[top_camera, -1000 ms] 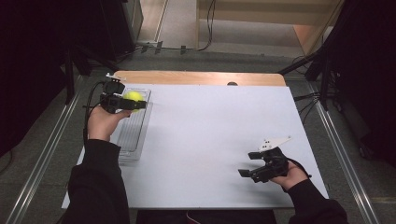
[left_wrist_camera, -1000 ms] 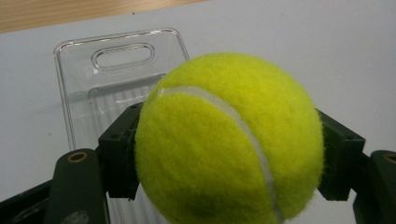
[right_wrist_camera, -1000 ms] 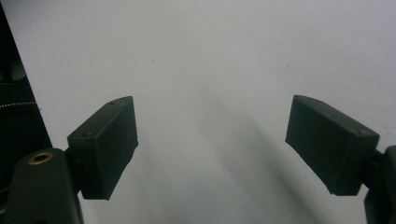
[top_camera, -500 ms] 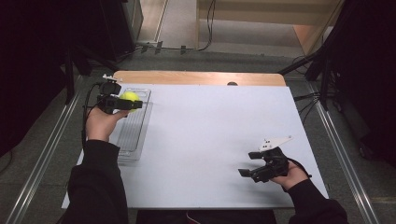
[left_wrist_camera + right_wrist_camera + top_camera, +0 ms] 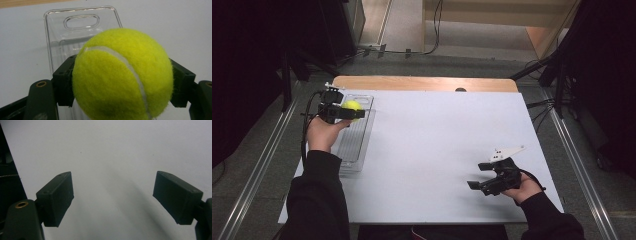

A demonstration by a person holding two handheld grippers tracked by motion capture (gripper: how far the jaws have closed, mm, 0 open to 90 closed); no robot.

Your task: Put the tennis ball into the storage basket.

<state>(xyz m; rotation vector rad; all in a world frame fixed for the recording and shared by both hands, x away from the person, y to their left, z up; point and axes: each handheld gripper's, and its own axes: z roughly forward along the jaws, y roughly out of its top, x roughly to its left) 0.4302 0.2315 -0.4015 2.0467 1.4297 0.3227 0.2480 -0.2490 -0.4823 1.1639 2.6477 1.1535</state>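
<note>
A yellow-green tennis ball (image 5: 122,75) sits clamped between the two black jaws of my left gripper (image 5: 353,112), held above the far end of a clear plastic tray (image 5: 353,142) at the table's left edge. In the left gripper view the tray (image 5: 58,32) lies below and beyond the ball, its handle slot at the far end. The ball (image 5: 351,106) shows as a small yellow spot in the high view. My right gripper (image 5: 478,176) rests low over the white table near the front right, jaws wide apart with nothing between them (image 5: 113,200).
The white tabletop (image 5: 437,140) spreads between the two hands. A wooden strip (image 5: 422,83) runs along the far edge, with a small dark bump on it. Metal rails flank the table on both sides.
My left hand has drifted slightly toward the left and far side with the ball still in its jaws. The right hand has stayed put.
</note>
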